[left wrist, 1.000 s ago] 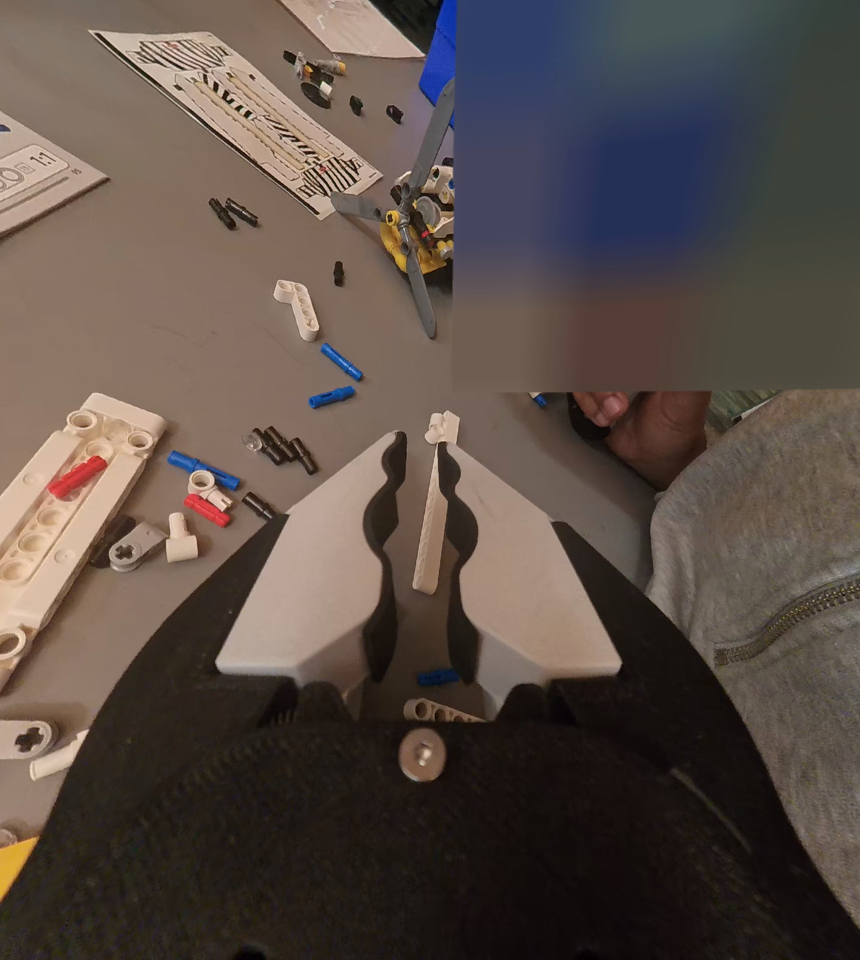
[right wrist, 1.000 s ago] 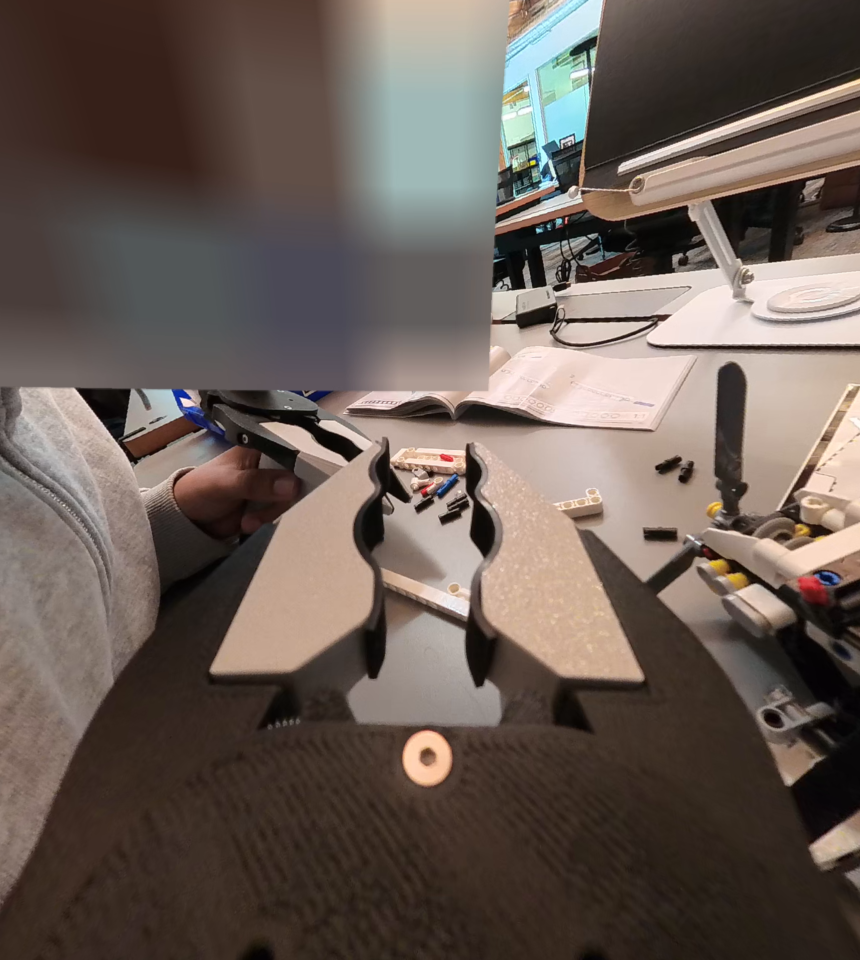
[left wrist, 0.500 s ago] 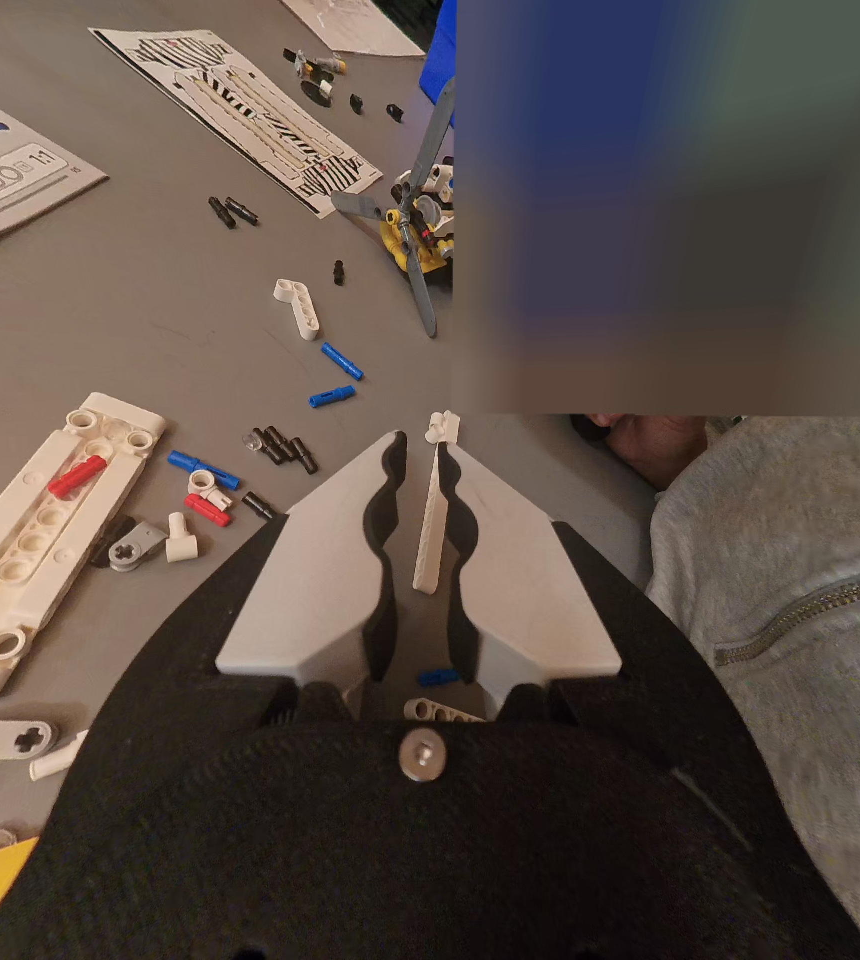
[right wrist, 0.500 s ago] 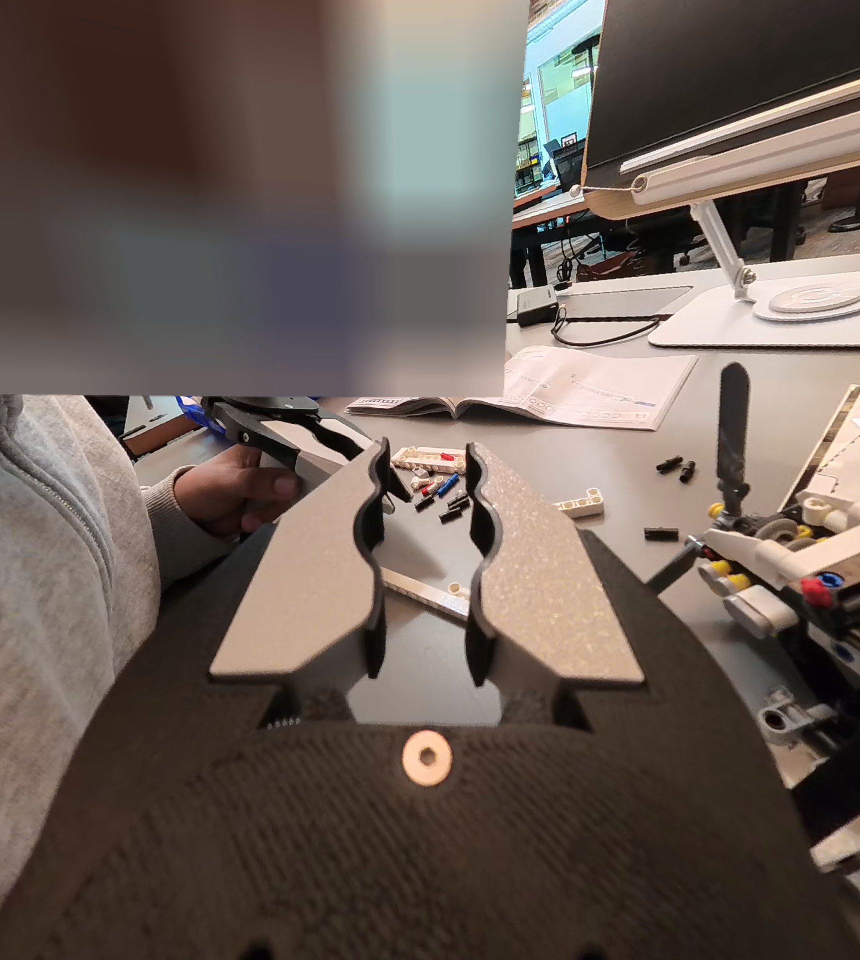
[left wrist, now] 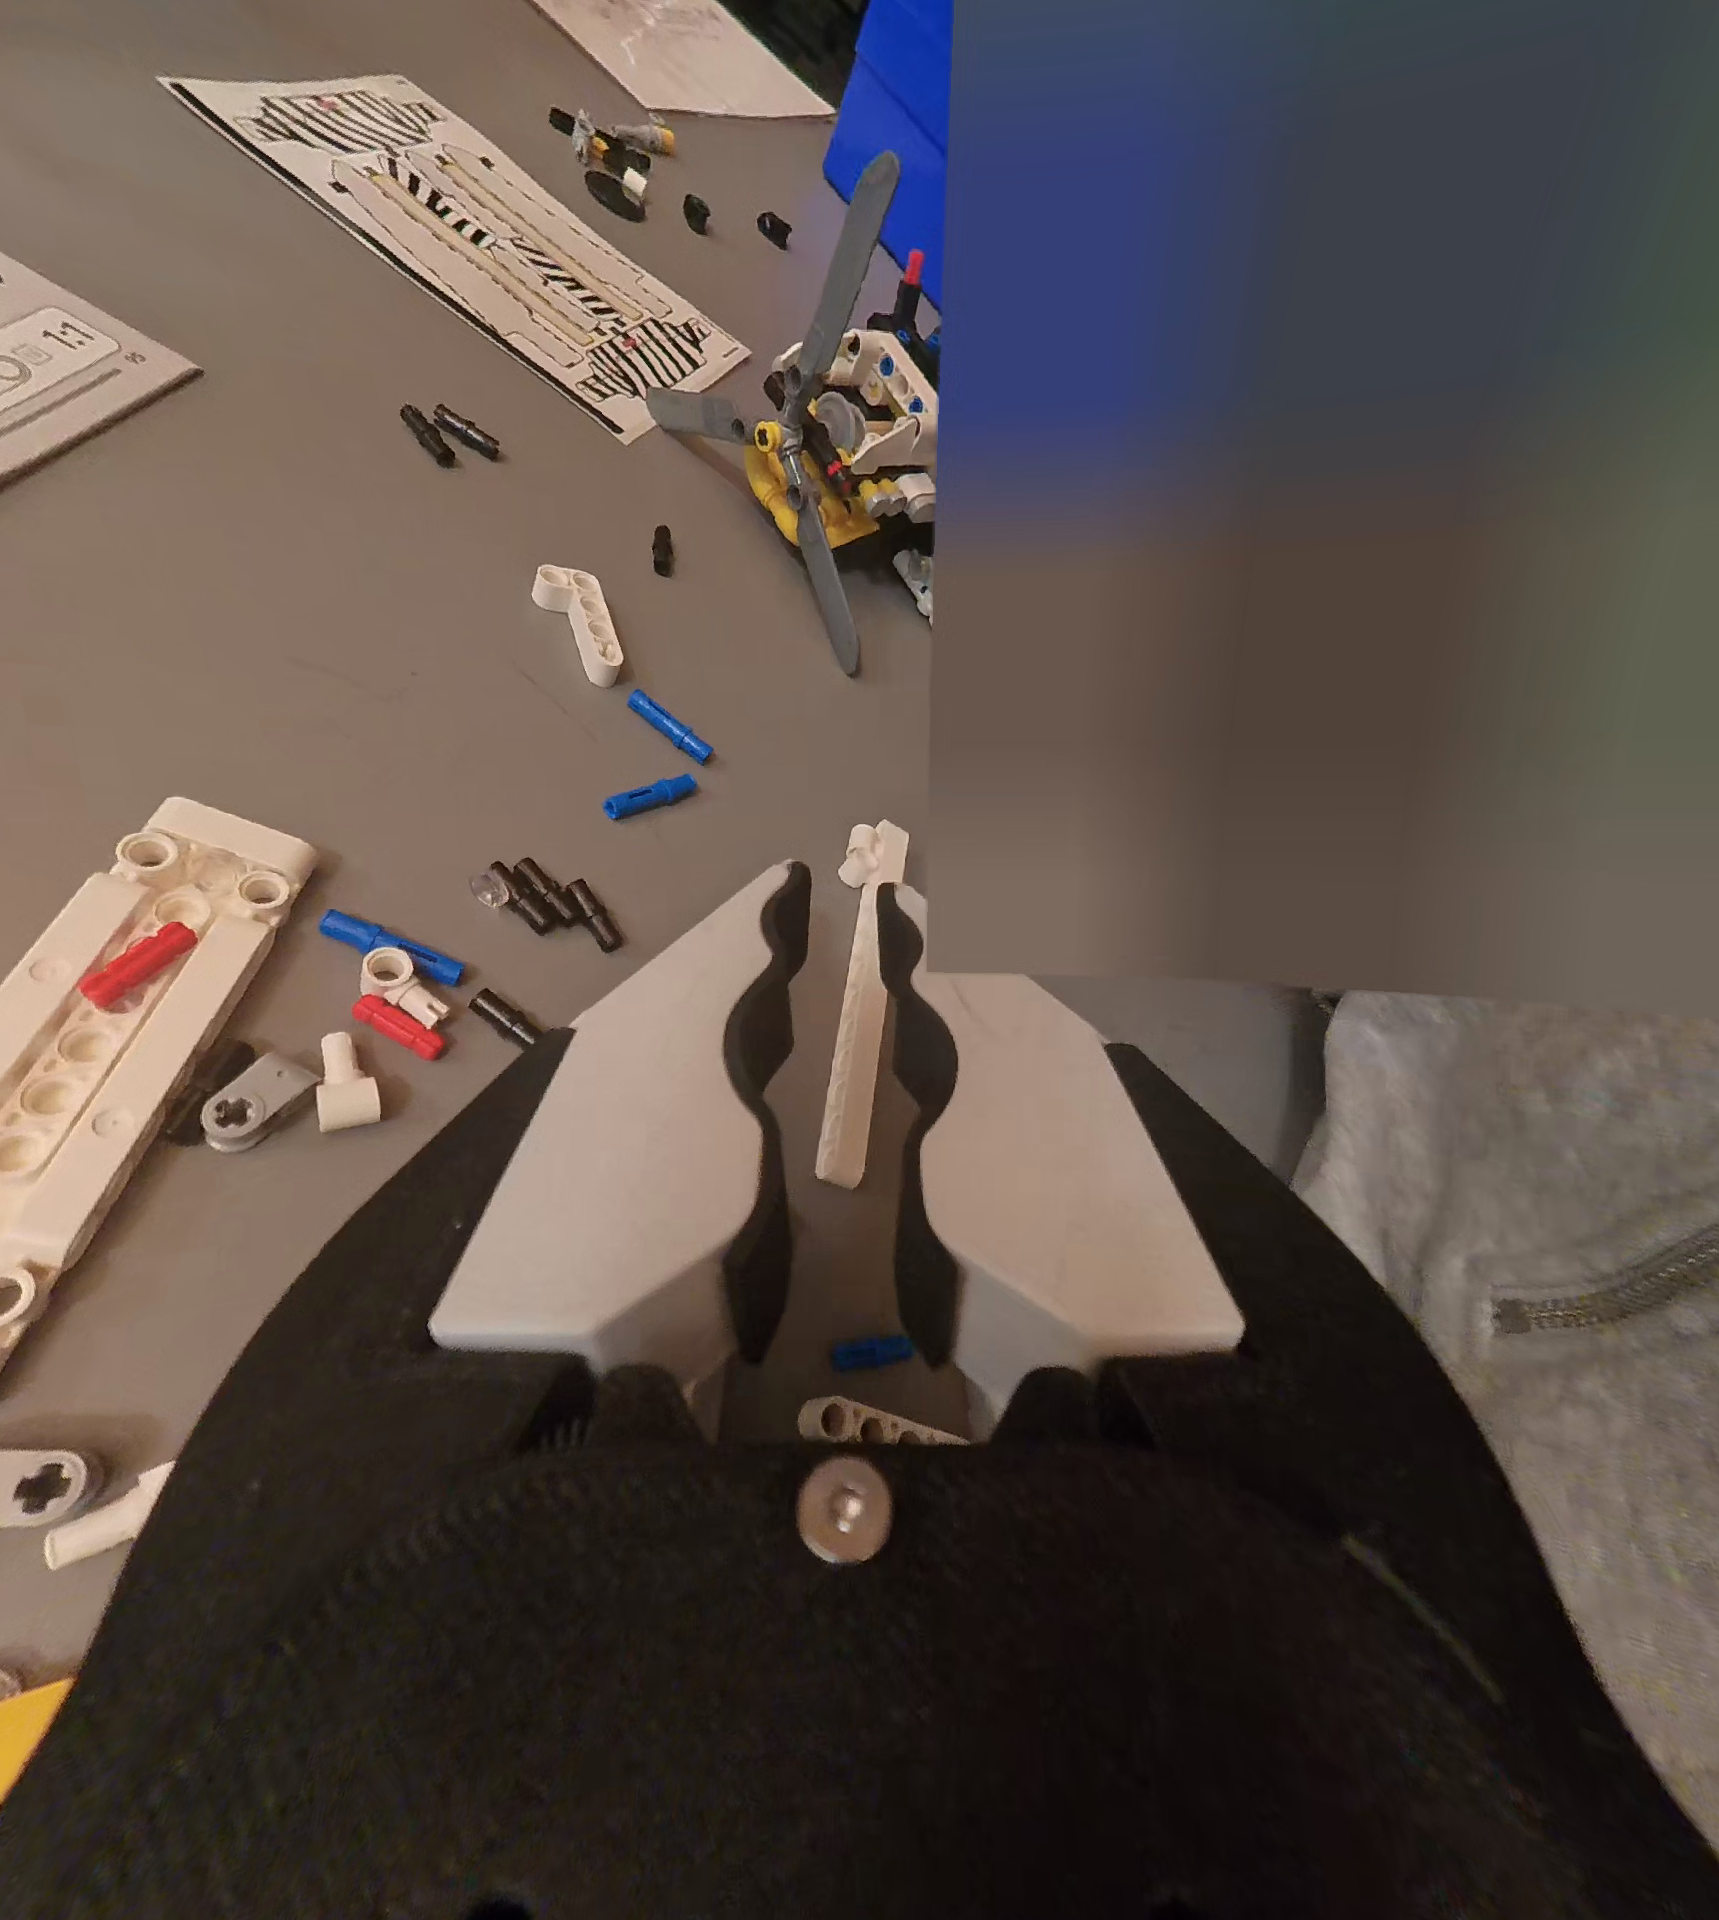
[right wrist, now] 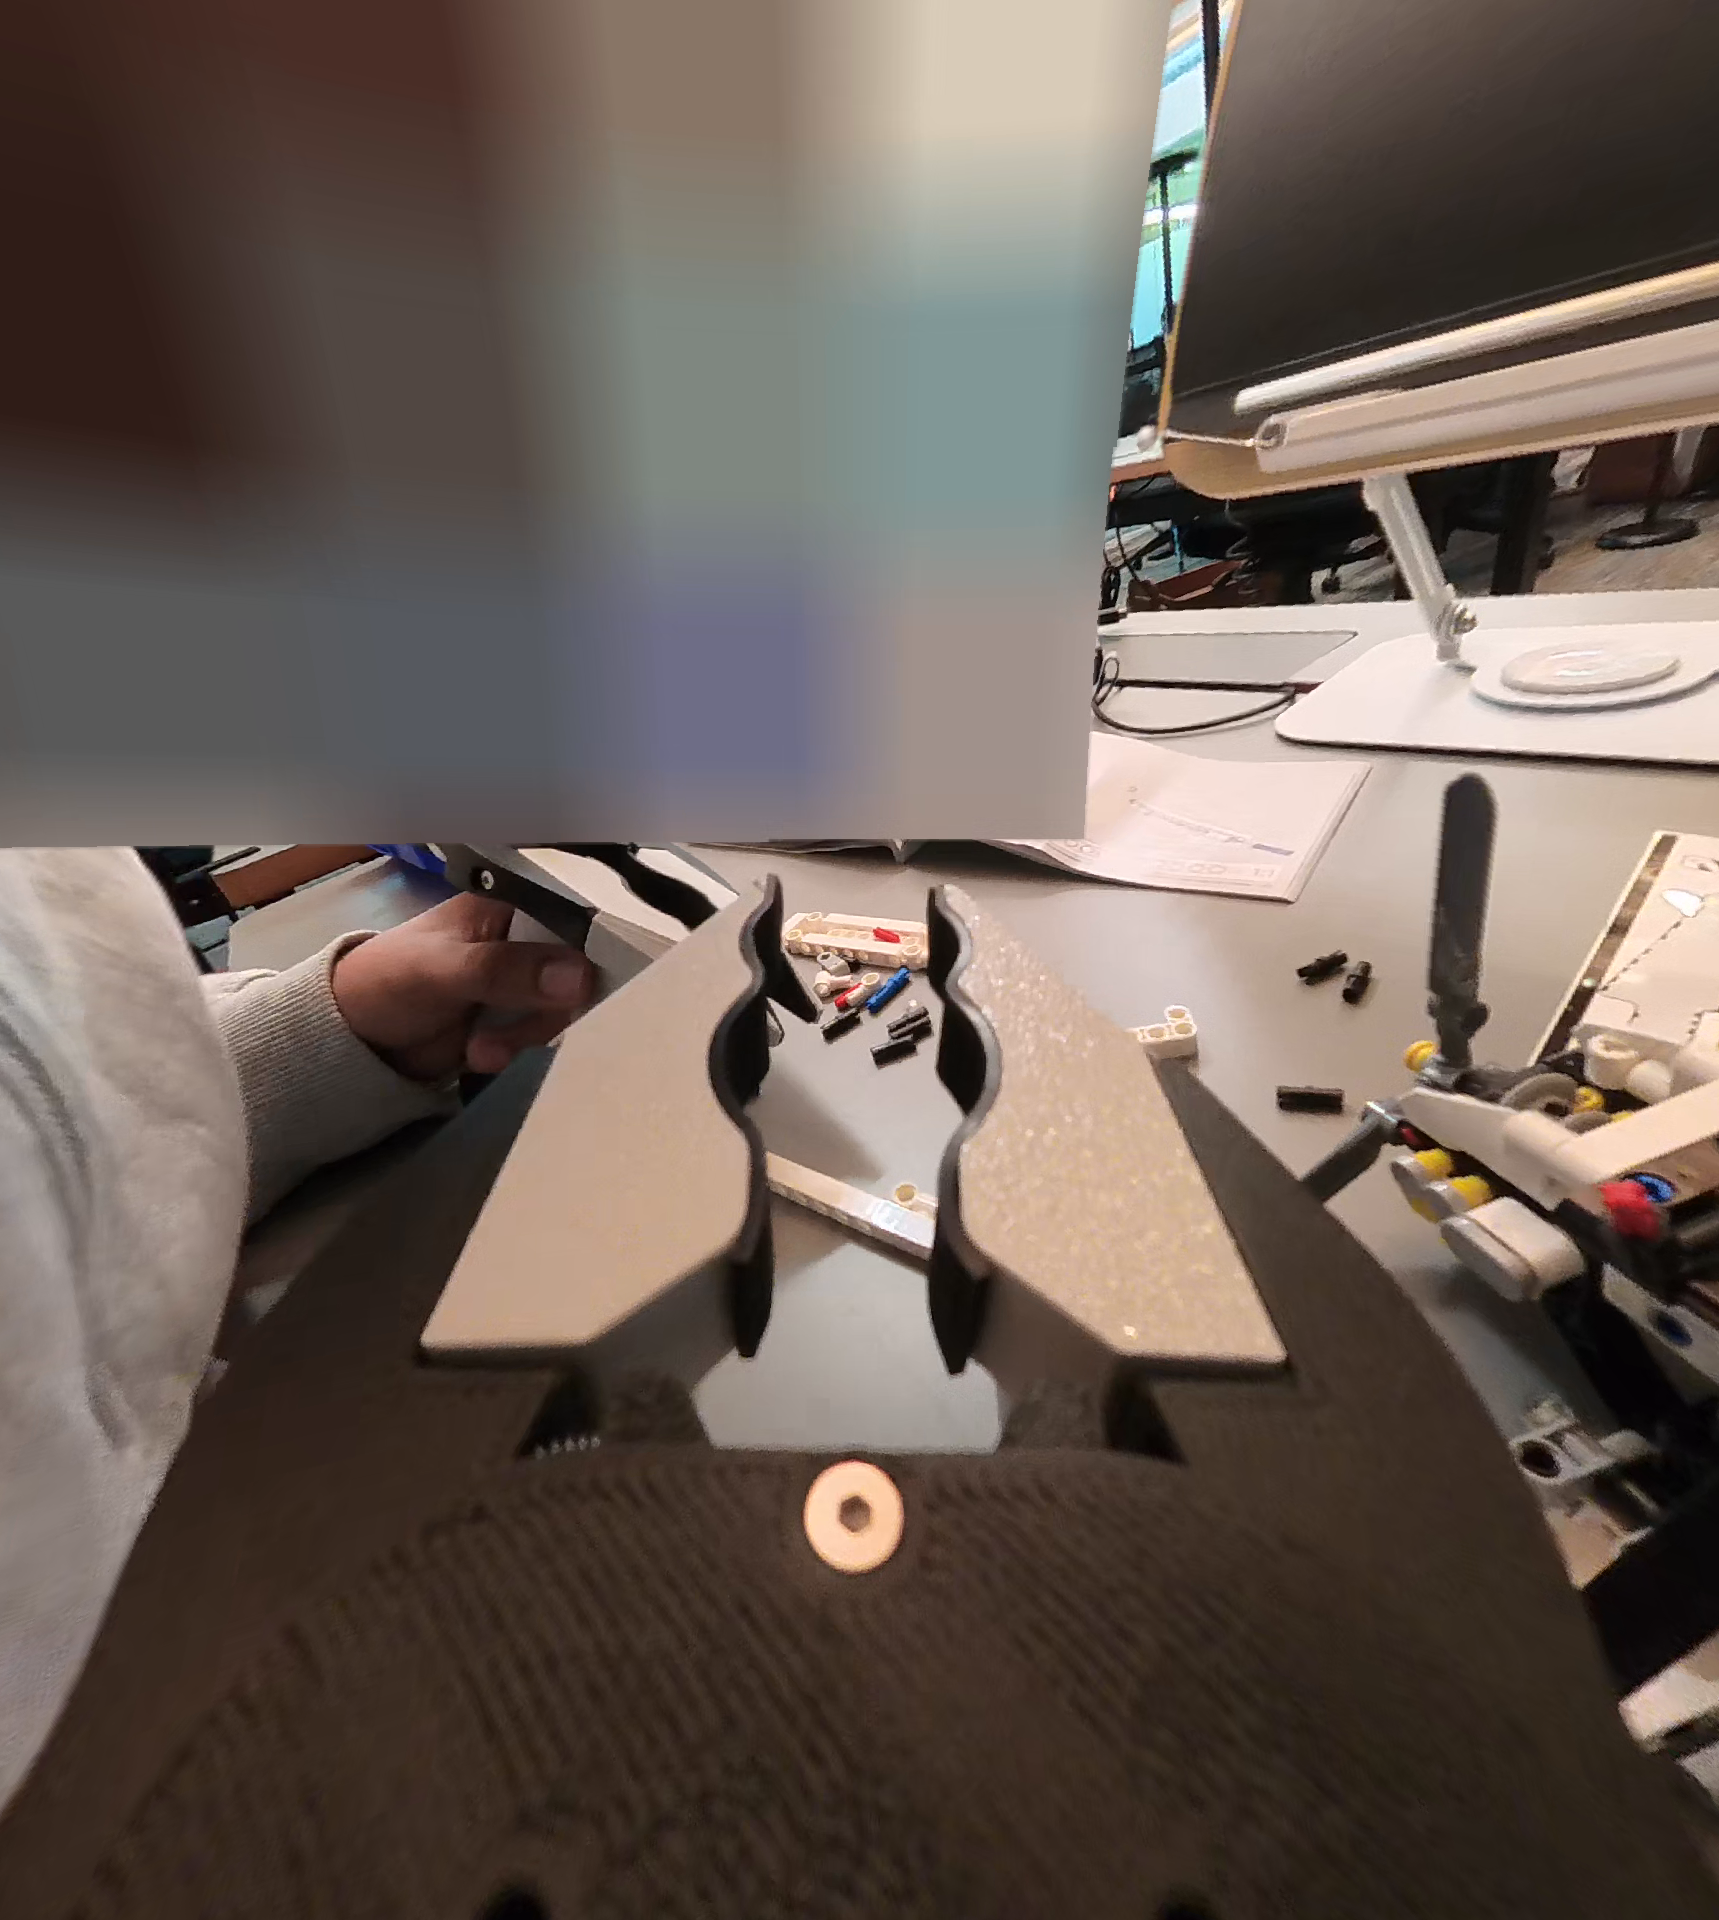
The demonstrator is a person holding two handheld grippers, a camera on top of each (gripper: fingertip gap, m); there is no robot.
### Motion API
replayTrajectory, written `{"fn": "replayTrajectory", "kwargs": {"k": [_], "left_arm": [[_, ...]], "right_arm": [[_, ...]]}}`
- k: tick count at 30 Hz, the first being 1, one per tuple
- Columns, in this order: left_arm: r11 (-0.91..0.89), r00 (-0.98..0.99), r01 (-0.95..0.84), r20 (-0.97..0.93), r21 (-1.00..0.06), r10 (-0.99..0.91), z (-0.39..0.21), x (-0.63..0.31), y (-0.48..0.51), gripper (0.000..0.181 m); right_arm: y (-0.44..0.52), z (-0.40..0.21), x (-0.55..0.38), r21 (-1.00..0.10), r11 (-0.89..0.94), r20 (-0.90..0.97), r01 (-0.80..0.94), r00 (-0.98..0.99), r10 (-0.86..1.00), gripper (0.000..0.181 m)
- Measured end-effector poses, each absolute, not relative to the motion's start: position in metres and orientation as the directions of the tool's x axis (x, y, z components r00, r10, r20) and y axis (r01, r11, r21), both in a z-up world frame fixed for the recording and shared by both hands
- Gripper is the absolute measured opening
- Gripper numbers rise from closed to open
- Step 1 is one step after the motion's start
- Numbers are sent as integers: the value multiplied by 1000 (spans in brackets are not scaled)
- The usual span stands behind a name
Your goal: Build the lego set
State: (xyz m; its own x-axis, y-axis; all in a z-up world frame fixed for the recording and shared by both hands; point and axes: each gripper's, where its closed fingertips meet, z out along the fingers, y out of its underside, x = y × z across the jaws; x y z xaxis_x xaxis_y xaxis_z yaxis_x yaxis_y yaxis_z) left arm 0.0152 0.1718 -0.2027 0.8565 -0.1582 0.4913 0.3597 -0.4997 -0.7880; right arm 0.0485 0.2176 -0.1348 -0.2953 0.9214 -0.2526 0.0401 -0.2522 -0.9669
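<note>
A long thin white beam (left wrist: 853, 1049) lies on the grey table under my left gripper (left wrist: 847, 883), whose jaws stand a little apart around it without gripping. The beam also shows in the right wrist view (right wrist: 850, 1203), below my right gripper (right wrist: 853, 894), which is open and empty. The partly built plane with a grey propeller (left wrist: 839, 436) stands farther off; in the right wrist view the plane (right wrist: 1561, 1143) is close on the right. A hand (right wrist: 460, 987) holds the left gripper at the left.
Loose pieces lie left of the left gripper: a white panel (left wrist: 76, 1091) with a red pin (left wrist: 138, 966), blue pins (left wrist: 668, 725), black pins (left wrist: 554, 896), a white bent beam (left wrist: 580, 623). A sticker sheet (left wrist: 460, 229), a booklet (right wrist: 1219, 831) and a monitor stand (right wrist: 1561, 675) lie beyond. There is about 9 cm between the tips of the two grippers. To reach the plane (right wrist: 1561, 1143) in a straight line is about 11 cm for my right fingers, about 15 cm for my left.
The hand seen at the right of the left wrist view is no longer in sight. The right wrist view has shifted slightly. Both grippers keep their opening and the beam has not moved.
</note>
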Motion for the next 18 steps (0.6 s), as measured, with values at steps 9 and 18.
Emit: {"fn": "replayTrajectory", "kwargs": {"k": [9, 18], "left_arm": [[-582, 945, 176, 301, -794, -125, -218, 37, 175, 25], [-688, 993, -42, 43, -724, -107, -245, 52, 175, 5]], "right_arm": [[202, -132, 53, -984, -178, -177, 24, -300, 937, 24], [182, -120, 74, -996, -47, -21, -74, -315, 949, 22]]}}
